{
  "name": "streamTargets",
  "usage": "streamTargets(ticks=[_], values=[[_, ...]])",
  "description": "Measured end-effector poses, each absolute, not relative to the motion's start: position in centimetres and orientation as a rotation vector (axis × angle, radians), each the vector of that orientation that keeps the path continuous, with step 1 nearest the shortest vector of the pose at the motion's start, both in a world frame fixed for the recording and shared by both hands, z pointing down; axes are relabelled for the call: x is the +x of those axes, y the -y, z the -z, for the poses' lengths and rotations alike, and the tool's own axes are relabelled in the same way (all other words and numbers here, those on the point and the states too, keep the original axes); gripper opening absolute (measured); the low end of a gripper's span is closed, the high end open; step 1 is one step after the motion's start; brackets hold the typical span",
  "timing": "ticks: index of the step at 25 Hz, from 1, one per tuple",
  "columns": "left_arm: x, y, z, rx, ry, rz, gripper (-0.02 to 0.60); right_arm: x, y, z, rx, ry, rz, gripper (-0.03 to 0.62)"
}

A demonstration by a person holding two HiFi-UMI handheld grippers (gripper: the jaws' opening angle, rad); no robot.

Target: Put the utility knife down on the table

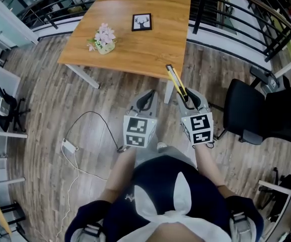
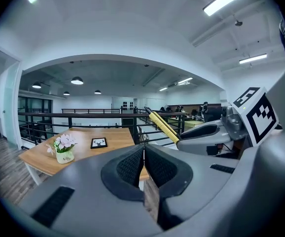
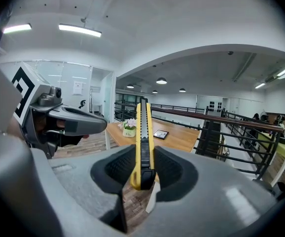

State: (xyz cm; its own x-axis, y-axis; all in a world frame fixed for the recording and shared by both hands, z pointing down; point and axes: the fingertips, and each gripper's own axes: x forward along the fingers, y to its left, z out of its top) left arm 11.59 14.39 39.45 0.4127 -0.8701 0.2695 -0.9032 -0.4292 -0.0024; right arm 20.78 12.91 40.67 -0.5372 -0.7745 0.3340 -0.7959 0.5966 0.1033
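My right gripper (image 1: 187, 104) is shut on a yellow and black utility knife (image 1: 176, 82), whose tip reaches over the near edge of the wooden table (image 1: 135, 44). In the right gripper view the utility knife (image 3: 143, 142) stands up between the pads, pinched at its rear end by the right gripper (image 3: 143, 174). My left gripper (image 1: 146, 101) hangs over the floor just short of the table, beside the right one. The left gripper (image 2: 144, 164) has its pads pressed together with nothing between them. The left gripper view shows the knife (image 2: 163, 125) at the right.
On the table stand a small pot of pink flowers (image 1: 103, 39) at the left and a black picture frame (image 1: 141, 22) farther back. A black office chair (image 1: 251, 112) stands at the right. A white cable and plug (image 1: 69, 146) lie on the floor at the left. Black railings (image 1: 236, 19) run behind the table.
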Motion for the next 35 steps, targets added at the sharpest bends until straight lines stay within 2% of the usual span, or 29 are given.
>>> streamTargets(ticks=[15, 35], values=[[10.1, -9.4, -40.4, 2.516, 1.559, -0.376, 0.021, 19.5, -7.8, -40.8, 1.283, 2.463, -0.069, 0.117], [0.6, 5.8, -41.3, 2.510, 1.526, -0.368, 0.021, 11.2, 7.7, -41.0, 1.288, 2.430, -0.058, 0.117]])
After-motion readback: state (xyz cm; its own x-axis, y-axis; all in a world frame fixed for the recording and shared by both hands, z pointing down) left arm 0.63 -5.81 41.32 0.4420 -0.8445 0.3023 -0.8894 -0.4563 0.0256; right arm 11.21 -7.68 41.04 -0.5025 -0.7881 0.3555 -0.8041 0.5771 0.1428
